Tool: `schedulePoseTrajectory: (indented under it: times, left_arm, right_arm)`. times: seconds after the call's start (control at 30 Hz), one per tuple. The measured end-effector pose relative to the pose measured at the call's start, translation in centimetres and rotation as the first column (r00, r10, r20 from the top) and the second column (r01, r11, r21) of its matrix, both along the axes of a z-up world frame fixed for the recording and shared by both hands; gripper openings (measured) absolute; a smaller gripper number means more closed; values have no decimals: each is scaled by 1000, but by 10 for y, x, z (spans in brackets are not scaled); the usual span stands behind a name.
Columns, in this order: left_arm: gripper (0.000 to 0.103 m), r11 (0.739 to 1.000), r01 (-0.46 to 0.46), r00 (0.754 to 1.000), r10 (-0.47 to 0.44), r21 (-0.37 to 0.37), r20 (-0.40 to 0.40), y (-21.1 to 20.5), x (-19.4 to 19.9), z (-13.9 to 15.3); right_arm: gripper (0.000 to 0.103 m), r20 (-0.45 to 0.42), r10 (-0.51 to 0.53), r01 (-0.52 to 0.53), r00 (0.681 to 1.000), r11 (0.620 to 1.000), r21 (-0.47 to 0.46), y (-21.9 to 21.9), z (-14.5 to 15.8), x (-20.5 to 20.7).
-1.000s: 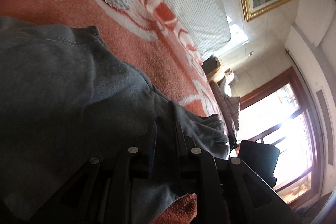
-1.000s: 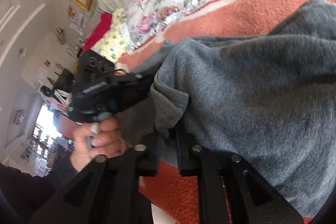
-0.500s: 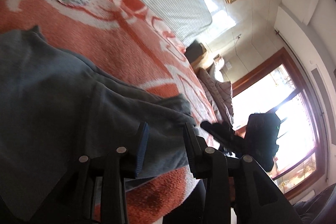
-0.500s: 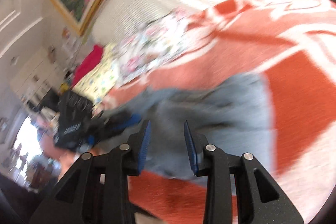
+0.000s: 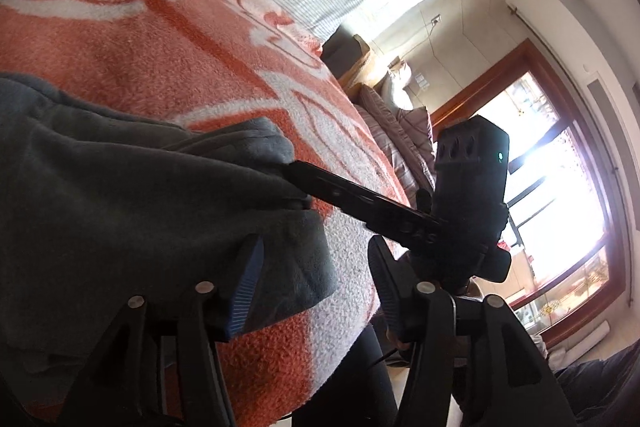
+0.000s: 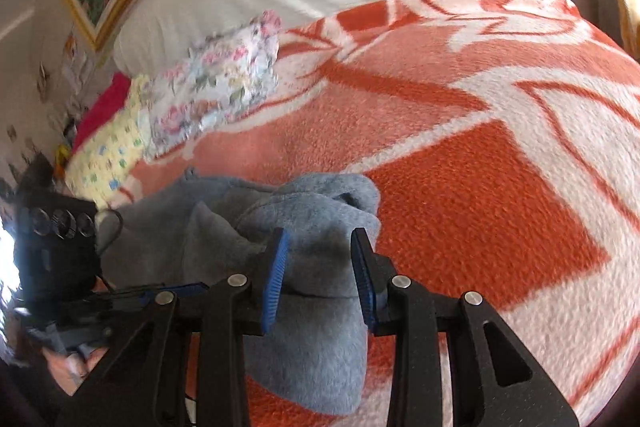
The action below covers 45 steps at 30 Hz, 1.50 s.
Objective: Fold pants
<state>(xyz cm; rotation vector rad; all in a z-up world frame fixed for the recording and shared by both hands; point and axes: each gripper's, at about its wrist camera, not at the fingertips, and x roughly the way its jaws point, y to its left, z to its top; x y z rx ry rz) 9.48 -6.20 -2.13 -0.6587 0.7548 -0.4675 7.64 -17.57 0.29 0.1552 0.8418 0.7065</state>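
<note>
Bedroom scene: bed (image 6: 460, 155) carries an orange-and-white blanket (image 5: 140, 47), floral pillows (image 6: 216, 87) at far left. Grey pants (image 6: 316, 255) lie bunched at the near edge, probably set down mid-fold. Left gripper (image 5: 312, 283) and right gripper (image 6: 320, 275) both hover with jaws spread, gripping nothing. No containers visible.

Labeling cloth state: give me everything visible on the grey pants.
The grey fleece pants look soft, thick and fuzzy. They lie bunched in rumpled layers near the edge of the orange-and-white patterned blanket, one rounded fold uppermost. The right gripper stands open, its blue pads astride a fold. The left gripper is open over a corner. Waistband and leg ends cannot be told apart.
</note>
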Motion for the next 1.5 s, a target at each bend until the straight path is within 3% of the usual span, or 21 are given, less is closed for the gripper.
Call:
schedulePoseTrajectory:
  times: [0.1,0.2,0.37,0.47,0.57,0.73,0.83,0.97,1.07,1.2,1.33,1.5]
  left_arm:
    - [56,1000,1,997,-1,1,-73,-4,11,-22]
    - [54,1000,8,990,-11,-26,-142,-8,14,-48]
    - [49,1000,9,991,-10,-7,-132,-10,11,-51]
    - [48,1000,10,991,-11,-14,-131,-9,9,-54]
    - [48,1000,9,992,-11,-16,-129,-9,3,-53]
    - [49,994,-32,990,17,-103,-137,9,-13,-55]
    - [50,995,-57,990,46,-81,-133,19,-27,-50]
    - [54,990,-122,985,112,-67,-130,38,-46,-44]
    - [55,978,-190,976,177,-92,-128,61,-63,-41]
    - [55,954,-283,954,270,-97,-128,92,-80,-38]
    - [55,918,-381,920,366,-111,-138,123,-107,-39]
    - [57,872,-480,872,464,-95,-154,149,-134,-42]
  right_arm:
    - [32,18,10,-9,1000,997,-72,12,-8,9]
    - [17,27,29,-25,999,991,-131,23,-14,23]
    - [14,36,46,-40,998,986,-163,35,-17,40]
    - [13,-10,55,-56,998,987,-153,39,-32,51]
    - [16,-35,38,-42,999,991,-126,35,-30,55]
    - [23,-36,-4,0,999,996,-94,26,-10,41]
    - [28,-16,-4,2,1000,996,-92,29,1,31]
    - [37,11,-2,4,1000,979,-203,44,8,23]
    - [37,36,-22,29,999,974,-223,45,12,17]
    - [37,43,24,-14,999,977,-212,59,18,4]
    - [40,90,76,-53,993,971,-233,87,27,-8]
    - [44,87,176,-154,981,964,-216,127,30,-22]
